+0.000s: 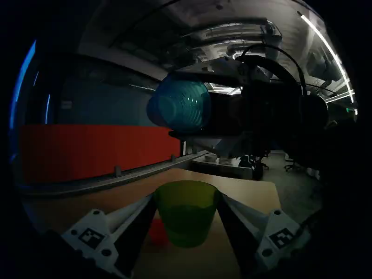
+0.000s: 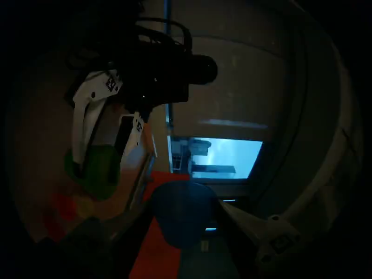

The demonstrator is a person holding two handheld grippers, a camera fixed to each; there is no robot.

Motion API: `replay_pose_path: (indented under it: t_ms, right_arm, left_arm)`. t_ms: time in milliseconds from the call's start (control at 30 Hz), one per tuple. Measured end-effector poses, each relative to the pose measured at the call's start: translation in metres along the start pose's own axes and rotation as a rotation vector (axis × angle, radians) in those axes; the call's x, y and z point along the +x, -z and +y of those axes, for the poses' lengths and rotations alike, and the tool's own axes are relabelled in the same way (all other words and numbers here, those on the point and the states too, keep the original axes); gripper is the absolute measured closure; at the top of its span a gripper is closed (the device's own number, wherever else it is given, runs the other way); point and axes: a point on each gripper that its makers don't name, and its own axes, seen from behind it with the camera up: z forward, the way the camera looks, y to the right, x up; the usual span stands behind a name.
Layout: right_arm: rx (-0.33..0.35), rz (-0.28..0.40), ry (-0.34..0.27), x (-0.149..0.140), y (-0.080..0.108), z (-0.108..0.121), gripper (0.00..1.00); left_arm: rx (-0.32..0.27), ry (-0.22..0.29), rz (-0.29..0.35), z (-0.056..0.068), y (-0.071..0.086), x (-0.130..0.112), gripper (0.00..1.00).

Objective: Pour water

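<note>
The left claw (image 1: 187, 207) is closed on a green cup (image 1: 186, 225). One finger (image 1: 118, 223) presses on each side of the cup. The cup stands up straight, right between the fingers, just over the brown table (image 1: 246, 186). A small red thing (image 1: 157, 232) sits on the table next to the left finger, low beside the cup. It is too dark to tell what it is.

High above the left claw is the right claw (image 2: 183, 211). It squeezes a blue cup (image 1: 180, 104) between its two fingers. In the left gripper view, the blue cup is tipped on its side. It hangs over the green cup, and the two cups do not touch.

In the right gripper view, the blue cup sits between the right claw's own fingers. The left claw with the green cup is up ahead of it and off to one side.

Far past the left claw is a long red wall (image 1: 93, 151). The room is very dark, so I cannot tell if there is water in the cups.
</note>
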Motion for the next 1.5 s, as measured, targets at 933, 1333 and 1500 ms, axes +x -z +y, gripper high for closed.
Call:
replay_pose_path:
  t_ms: [933,1333,1500]
  right_arm:
    - [-0.030,0.016,-0.481,-0.032,0.006,-0.008,0.10]
    - [-0.037,0.024,-0.773,-0.034,0.011,-0.016,0.10]
    - [-0.041,0.030,-0.900,-0.032,0.012,-0.017,0.10]
  left_arm:
    - [0.010,-0.008,-0.005,0.000,0.003,0.000,0.13]
    - [0.016,-0.010,-0.006,-0.002,0.004,0.000,0.13]
    - [0.018,-0.011,-0.007,-0.002,0.004,0.001,0.12]
